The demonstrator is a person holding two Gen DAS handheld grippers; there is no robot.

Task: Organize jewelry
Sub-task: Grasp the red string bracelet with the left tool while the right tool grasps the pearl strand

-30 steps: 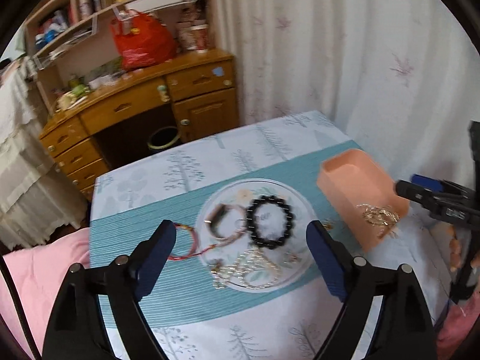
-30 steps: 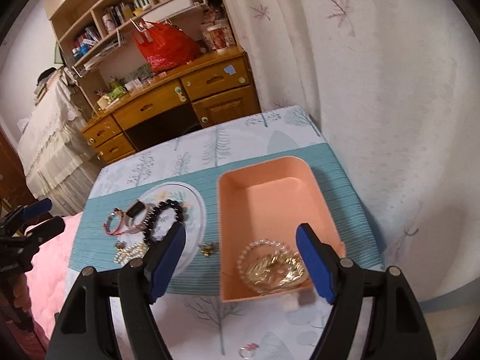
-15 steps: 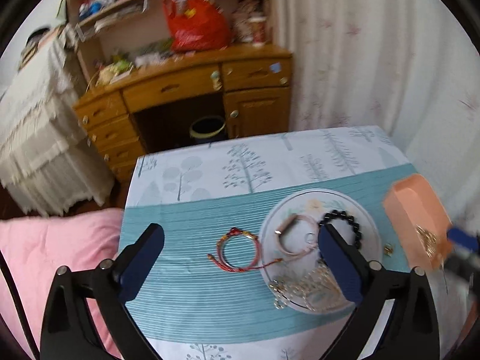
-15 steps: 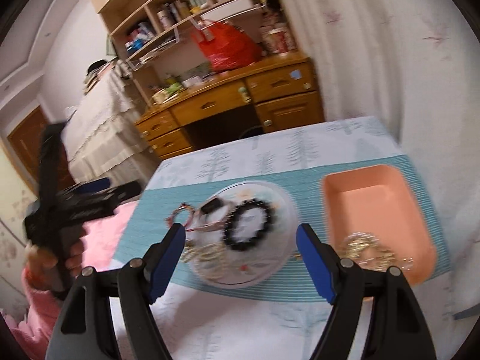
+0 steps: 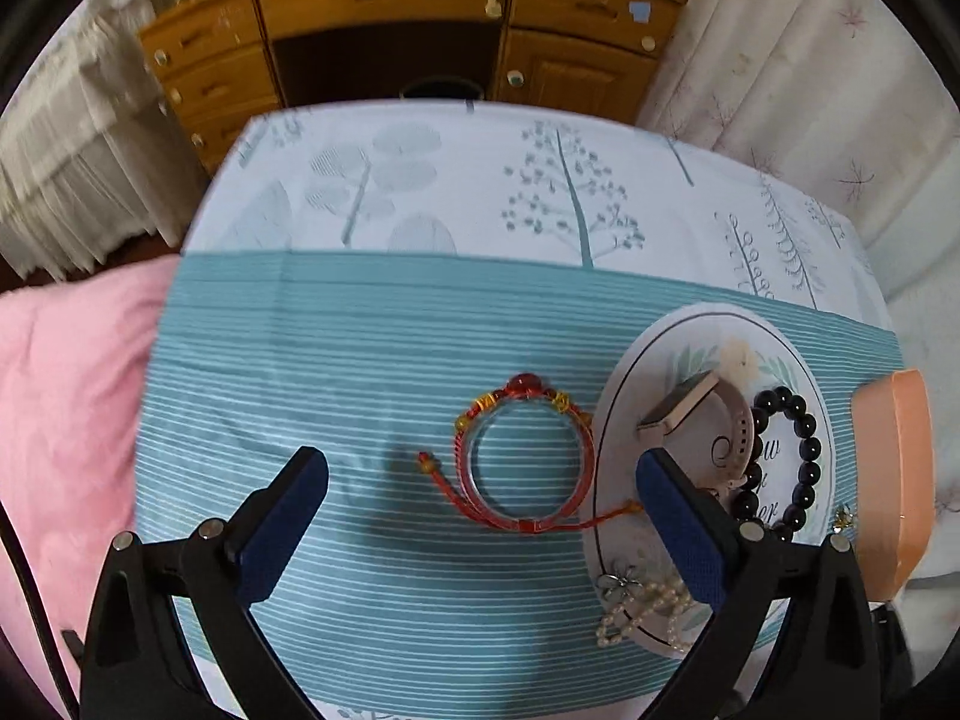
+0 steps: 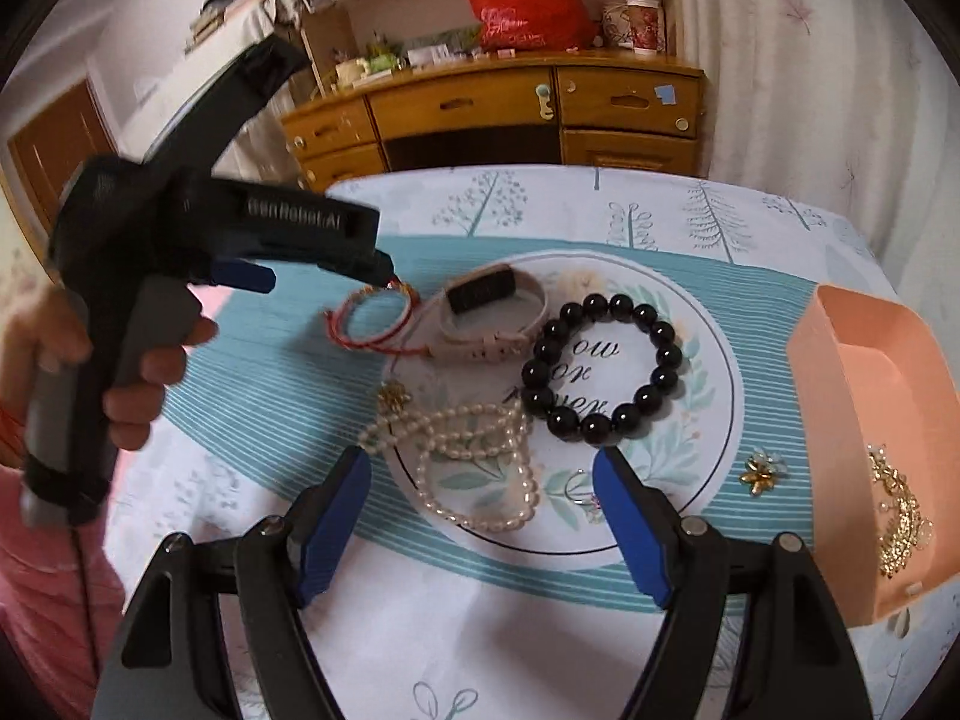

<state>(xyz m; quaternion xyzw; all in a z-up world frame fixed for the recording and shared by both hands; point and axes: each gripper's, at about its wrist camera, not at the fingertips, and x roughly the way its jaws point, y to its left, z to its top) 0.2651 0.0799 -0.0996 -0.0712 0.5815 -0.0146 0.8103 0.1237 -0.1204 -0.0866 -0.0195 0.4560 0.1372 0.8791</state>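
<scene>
Red braided cord bracelet (image 5: pixel 523 461), round

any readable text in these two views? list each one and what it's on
"GenRobot.AI": raised lettering on the side of the left tongs' black body, seen from the right wrist view.
"ow", "on", "ever": parts of cursive wording on the round plate, upside down in that view and partly covered by the black bead bracelet; the full words cannot be read.
Red bag on the desk: white print, too blurred to read.
</scene>
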